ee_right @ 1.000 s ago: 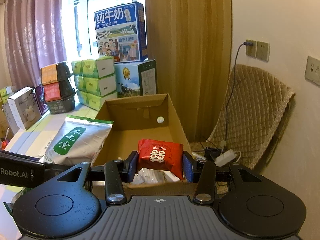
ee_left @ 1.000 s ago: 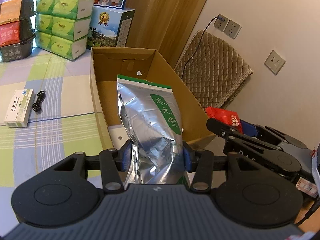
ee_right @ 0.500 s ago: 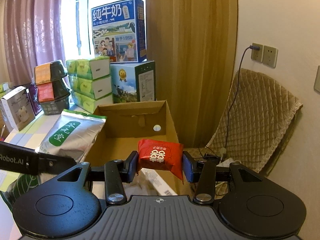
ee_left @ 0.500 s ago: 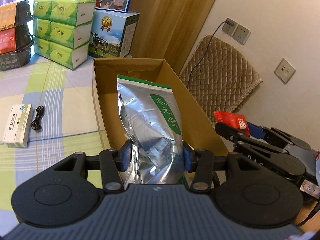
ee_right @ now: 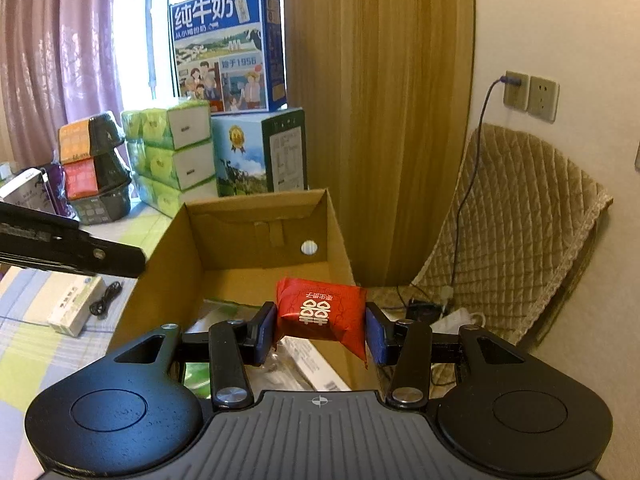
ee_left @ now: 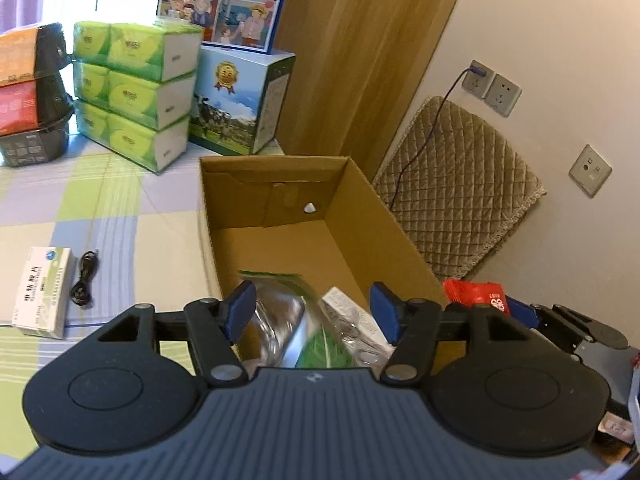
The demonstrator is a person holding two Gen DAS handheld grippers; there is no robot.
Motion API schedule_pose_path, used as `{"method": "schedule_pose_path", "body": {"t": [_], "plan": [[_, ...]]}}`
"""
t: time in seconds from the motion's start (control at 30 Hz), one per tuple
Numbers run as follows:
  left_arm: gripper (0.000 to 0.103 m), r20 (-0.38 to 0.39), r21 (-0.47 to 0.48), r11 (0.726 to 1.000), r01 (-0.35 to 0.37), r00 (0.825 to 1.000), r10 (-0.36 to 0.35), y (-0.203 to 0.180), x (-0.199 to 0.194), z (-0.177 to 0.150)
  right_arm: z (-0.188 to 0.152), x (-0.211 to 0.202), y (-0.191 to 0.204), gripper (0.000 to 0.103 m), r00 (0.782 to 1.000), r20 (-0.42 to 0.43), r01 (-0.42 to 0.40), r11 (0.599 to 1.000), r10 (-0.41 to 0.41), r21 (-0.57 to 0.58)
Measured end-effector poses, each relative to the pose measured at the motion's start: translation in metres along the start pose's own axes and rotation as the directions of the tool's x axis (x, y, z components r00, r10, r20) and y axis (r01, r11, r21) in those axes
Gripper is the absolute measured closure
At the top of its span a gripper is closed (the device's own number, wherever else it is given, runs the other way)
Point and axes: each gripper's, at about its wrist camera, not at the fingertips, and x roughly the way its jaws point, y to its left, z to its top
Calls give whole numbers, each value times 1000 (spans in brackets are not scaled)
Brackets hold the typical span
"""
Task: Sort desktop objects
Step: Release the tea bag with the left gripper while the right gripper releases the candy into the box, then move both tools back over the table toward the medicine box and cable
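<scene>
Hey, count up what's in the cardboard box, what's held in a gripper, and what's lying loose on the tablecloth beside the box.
In the cardboard box: 2, silver pouch and white carton
Held: 1, red packet in the right gripper
On the tablecloth: 2, medicine box and black cable
Total: 5

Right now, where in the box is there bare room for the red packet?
Far half of the cardboard box floor is bare, up to the end wall. Near end is crowded: silver bag, white carton. Right gripper holds the red packet.
</scene>
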Motion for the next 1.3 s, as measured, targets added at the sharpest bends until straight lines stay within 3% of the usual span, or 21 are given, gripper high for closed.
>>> {"method": "schedule_pose_path", "body": {"t": [0.37, 0.53, 0.57, 0.6, 0.67, 1.3], "plan": [[36, -4, -28, 999, -31, 1000, 31, 26, -14, -21, 8, 12, 11, 59, 999, -8, -46, 999, 46, 20], [26, 5, -36, 998, -43, 999, 43, 38, -23, -26, 24, 24, 16, 59, 997, 4, -78, 997, 78, 20], [23, 5, -35, 999, -41, 999, 41, 41, -25, -28, 27, 27, 17, 52, 996, 1, -88, 996, 88, 16], [20, 5, -34, 999, -41, 999, 41, 43, -27, -28, 29, 28, 18, 34, 995, -2, -99, 995, 99, 18], [12, 17, -29, 998, -47, 999, 47, 48, -32, -32, 31, 24, 18, 22, 994, 24, -105, 994, 104, 23], [3, 18, -3, 991, -131, 991, 131, 72, -87, -81, -20, -52, 35, 18, 993, 11, -121, 987, 120, 107]]}}
